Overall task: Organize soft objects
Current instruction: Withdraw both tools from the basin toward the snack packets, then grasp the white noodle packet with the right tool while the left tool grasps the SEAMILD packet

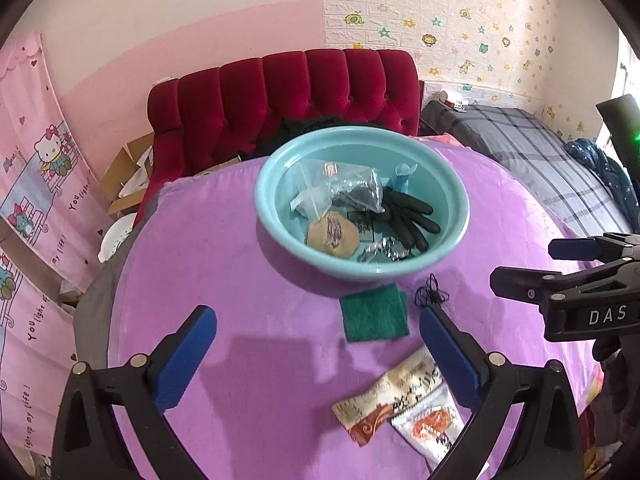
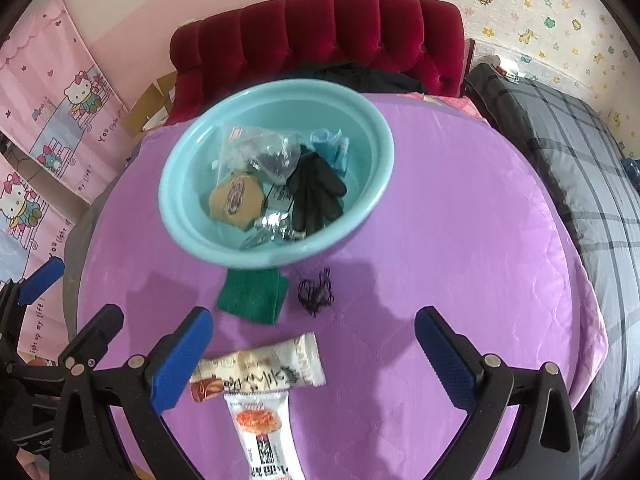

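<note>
Both tongs spread & empty above purple cloth (image 2: 440, 240): left gripper (image 1: 318, 344) & right gripper (image 2: 314, 346) hover w/ green sponge (image 2: 253, 295), hair net (image 2: 317, 291), 2 snack packs (image 2: 260, 372) near; gloves (image 2: 316, 196) etc in blue bowl (image 2: 184, 216).

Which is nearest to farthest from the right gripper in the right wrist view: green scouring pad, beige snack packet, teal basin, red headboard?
From the right gripper:
1. Beige snack packet, between the fingers, toward the left one.
2. Green scouring pad, ahead, left of centre, just before the basin.
3. Teal basin, beyond the pad, holding items.
4. Red headboard, behind the purple cover.
</note>
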`<state>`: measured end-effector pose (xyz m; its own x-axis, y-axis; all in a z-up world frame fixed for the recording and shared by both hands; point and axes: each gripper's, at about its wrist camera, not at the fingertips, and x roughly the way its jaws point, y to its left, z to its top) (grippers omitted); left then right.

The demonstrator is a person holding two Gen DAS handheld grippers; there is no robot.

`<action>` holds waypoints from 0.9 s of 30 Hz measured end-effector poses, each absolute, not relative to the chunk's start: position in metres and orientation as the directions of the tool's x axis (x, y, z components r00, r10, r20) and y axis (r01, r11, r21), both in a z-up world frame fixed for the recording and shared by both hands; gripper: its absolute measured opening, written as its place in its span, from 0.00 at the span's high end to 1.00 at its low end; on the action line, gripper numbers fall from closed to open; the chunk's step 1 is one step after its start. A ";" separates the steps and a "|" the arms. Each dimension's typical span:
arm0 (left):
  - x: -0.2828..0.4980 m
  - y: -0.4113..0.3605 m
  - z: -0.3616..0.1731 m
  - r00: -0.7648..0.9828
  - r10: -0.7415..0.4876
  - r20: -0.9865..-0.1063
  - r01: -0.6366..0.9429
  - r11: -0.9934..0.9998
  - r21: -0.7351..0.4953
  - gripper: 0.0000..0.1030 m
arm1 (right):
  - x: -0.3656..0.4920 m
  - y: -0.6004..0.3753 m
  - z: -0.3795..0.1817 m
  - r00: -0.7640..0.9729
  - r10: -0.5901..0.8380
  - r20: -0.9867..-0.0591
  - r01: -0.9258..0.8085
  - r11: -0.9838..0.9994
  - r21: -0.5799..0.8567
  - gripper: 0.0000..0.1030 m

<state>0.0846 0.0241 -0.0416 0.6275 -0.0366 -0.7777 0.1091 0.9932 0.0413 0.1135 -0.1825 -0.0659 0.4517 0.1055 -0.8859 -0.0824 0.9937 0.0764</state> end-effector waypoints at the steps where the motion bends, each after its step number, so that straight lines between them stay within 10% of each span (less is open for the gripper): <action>1: 0.081 0.026 -0.043 0.626 -0.038 -0.779 0.108 0.993 0.038 0.00 | 0.111 -0.182 -0.067 0.451 0.105 -0.886 -0.085 0.994 0.075 0.00; 27: 0.012 0.039 -0.108 0.555 -0.041 -0.831 0.095 0.995 0.014 0.00 | 0.042 -0.158 -0.149 0.336 0.075 -0.939 -0.129 0.991 0.033 0.00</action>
